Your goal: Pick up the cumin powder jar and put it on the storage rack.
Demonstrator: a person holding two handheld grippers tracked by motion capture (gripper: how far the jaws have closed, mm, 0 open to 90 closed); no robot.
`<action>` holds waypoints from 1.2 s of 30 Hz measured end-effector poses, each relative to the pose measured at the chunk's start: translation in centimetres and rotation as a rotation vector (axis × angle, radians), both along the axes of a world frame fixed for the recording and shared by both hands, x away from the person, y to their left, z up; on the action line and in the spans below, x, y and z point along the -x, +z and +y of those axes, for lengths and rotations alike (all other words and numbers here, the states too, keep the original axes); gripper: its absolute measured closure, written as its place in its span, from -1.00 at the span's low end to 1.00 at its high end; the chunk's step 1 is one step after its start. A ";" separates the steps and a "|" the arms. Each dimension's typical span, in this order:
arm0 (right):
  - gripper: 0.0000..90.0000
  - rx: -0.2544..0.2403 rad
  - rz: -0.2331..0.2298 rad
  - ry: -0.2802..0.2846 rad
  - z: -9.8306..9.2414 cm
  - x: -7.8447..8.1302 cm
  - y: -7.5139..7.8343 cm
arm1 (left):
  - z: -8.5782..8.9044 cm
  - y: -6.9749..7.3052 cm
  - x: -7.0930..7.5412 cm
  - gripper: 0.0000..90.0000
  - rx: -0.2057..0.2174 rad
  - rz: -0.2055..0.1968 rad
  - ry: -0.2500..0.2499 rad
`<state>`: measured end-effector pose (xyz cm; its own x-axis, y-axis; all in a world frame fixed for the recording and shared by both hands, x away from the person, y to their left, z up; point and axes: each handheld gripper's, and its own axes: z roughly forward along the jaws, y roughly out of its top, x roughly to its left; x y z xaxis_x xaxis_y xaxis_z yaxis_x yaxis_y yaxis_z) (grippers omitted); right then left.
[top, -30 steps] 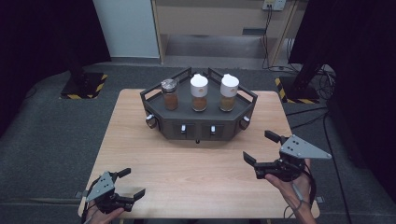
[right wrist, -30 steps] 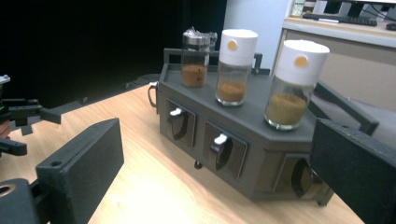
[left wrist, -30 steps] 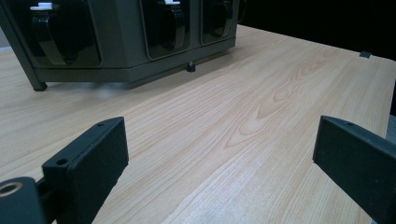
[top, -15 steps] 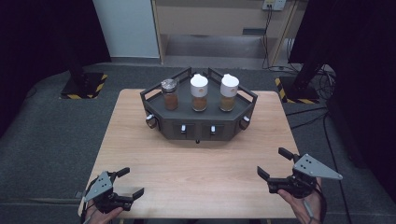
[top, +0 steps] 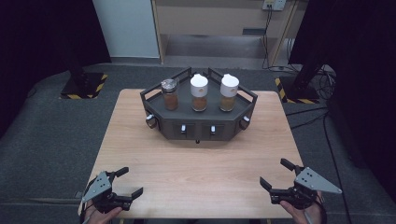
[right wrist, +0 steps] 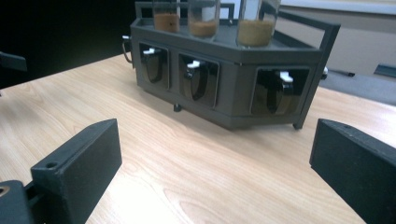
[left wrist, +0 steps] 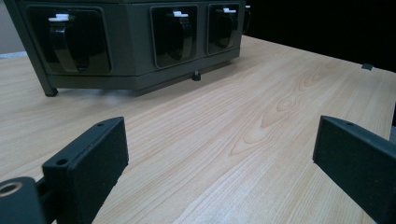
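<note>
Jars stand in a row on the dark rack (top: 198, 126) at the far middle of the wooden table (top: 196, 163): a silver-capped jar (top: 170, 94) at left, then two white-capped jars (top: 199, 92) (top: 229, 92). No label or writing can be read. Left gripper (top: 126, 182) and right gripper (top: 274, 175) hover over the near corners, jaws spread wide, holding nothing, well apart from the rack.

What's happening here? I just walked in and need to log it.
A person holds a claw in each hand at the near edge of the table. The left claw and right claw are both open and hold nothing. Three spice jars stand on a dark rack at the far side, untouched.
</note>
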<state>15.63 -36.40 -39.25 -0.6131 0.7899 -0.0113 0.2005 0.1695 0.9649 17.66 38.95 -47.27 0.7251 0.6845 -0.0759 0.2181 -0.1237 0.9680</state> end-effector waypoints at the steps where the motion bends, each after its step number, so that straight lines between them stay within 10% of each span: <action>1: -0.95 0.000 0.004 -0.001 -0.1 0.0 -0.2 | 0.0 0.0 0.0 -0.95 0.002 -0.003 0.003; 36: -0.93 0.008 0.052 -0.011 -0.6 -0.8 -3.1 | 0.4 -0.4 0.0 -0.95 0.033 -0.019 -0.002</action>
